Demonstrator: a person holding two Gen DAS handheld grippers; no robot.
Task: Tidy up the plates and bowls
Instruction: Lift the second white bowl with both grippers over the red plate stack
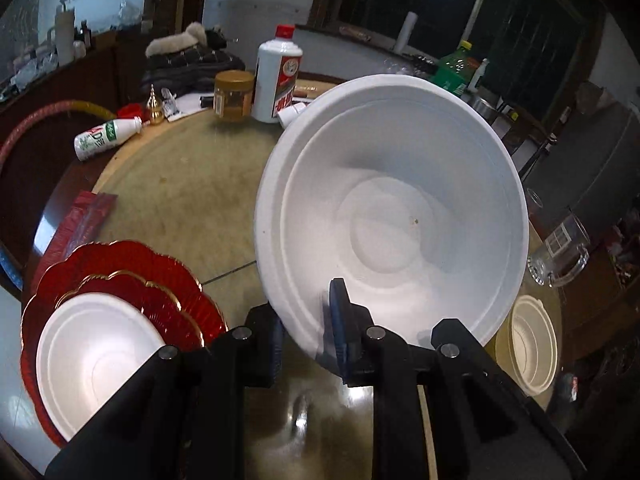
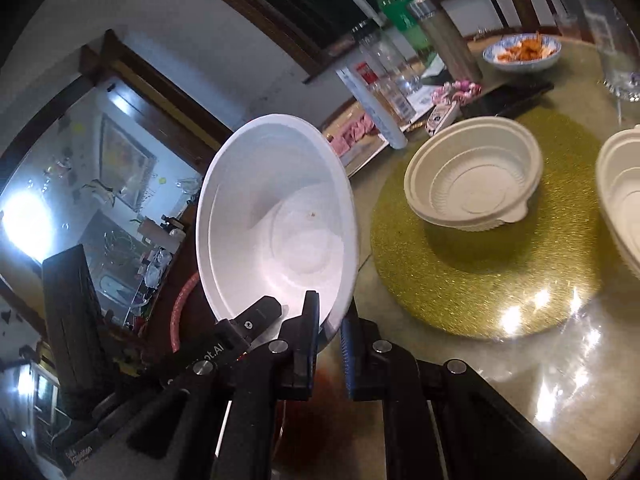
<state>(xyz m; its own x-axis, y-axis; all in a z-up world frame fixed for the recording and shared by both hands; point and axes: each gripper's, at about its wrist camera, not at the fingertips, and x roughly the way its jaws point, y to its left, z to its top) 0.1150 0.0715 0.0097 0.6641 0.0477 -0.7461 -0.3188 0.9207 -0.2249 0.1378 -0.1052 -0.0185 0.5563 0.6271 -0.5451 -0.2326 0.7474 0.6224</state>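
Both hand-held grippers, left (image 1: 308,344) and right (image 2: 330,336), are clamped on the near rim of one white bowl (image 1: 394,216), held tilted in the air above the surface (image 1: 188,196). The bowl is plain, deep and empty. Left of it sit red plates (image 1: 160,280); beyond its right side, a cream bowl (image 2: 474,174) rests on a gold mat (image 2: 480,280).

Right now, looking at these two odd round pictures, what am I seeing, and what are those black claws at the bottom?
A person holds a two-finger gripper in each hand, with a fisheye camera on each. One picture looks along the left gripper, the other along the right gripper. Both are shut on the rim of one white bowl, held tilted above the table. On it: red plates with a second bowl, cream bowls on a gold mat, bottles.
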